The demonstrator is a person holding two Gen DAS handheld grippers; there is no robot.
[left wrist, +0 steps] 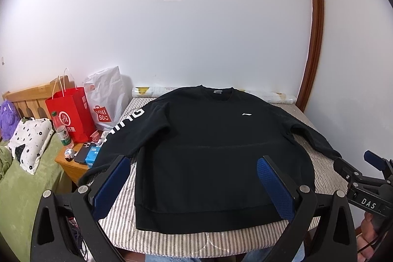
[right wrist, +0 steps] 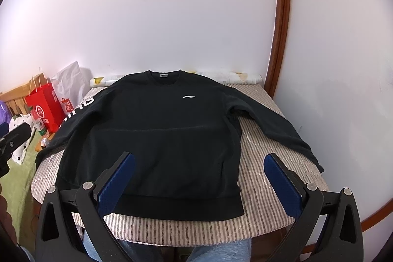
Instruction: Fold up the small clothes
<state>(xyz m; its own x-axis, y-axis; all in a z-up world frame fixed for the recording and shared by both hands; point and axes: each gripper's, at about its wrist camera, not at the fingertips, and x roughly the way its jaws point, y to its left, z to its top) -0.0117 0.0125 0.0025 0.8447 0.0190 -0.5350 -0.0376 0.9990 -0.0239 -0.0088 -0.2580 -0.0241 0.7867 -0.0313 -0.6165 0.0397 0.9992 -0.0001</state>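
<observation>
Black long-sleeved sweatshirt of soft knit, with a small white logo on the chest and white lettering down one sleeve, lies flat and face up on the desk covered in grey-and-white striped cloth. Its collar points to the white wall, its ribbed hem to the near edge, and both sleeves spread out to the sides, the lettered one draping over the desk's left edge.

Left tongs hover above the hem with their blue pads wide apart and nothing between them. Right tongs hang the same way over the hem's right part, blue pads spread wide, gripping nothing.

Along the wall behind the collar lies a rolled printed sheet. To the left, a red paper bag with rope handles and a white plastic shopping bag stand on a low wooden bedside cabinet, beside a green-labelled plastic bottle. Further left is a bed with a green cover.
</observation>
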